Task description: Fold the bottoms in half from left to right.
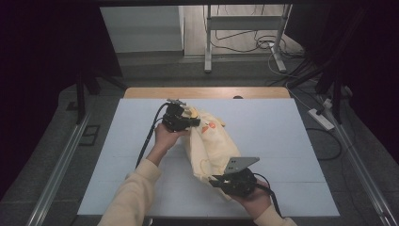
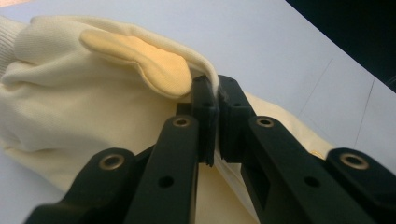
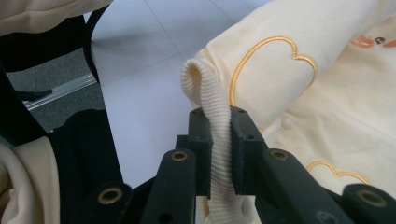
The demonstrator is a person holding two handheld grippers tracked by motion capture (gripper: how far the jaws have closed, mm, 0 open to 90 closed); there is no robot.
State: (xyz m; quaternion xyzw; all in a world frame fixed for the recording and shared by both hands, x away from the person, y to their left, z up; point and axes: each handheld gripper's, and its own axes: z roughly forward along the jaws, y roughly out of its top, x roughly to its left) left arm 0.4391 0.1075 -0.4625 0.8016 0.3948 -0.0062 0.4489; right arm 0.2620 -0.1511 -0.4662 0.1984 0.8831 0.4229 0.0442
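Note:
A cream-coloured small garment (image 1: 209, 146) with orange embroidery lies bunched on the white table (image 1: 282, 141), stretched between both grippers. My left gripper (image 1: 190, 120) is at its far end, shut on a thin fold of the cream fabric (image 2: 70, 93); the jaws pinch the fabric edge at my left gripper (image 2: 215, 100). My right gripper (image 1: 221, 181) is at the near end, shut on the ribbed hem (image 3: 210, 93), which loops up between the jaws of my right gripper (image 3: 220, 121). An embroidered heart outline (image 3: 266, 65) sits just behind that hem.
The wooden table edge (image 1: 207, 92) runs along the far side. Beyond it stand a metal stand (image 1: 244, 33) and floor cables (image 1: 263, 44). A power strip (image 1: 321, 119) lies on the floor at the right. Bare white tabletop surrounds the garment.

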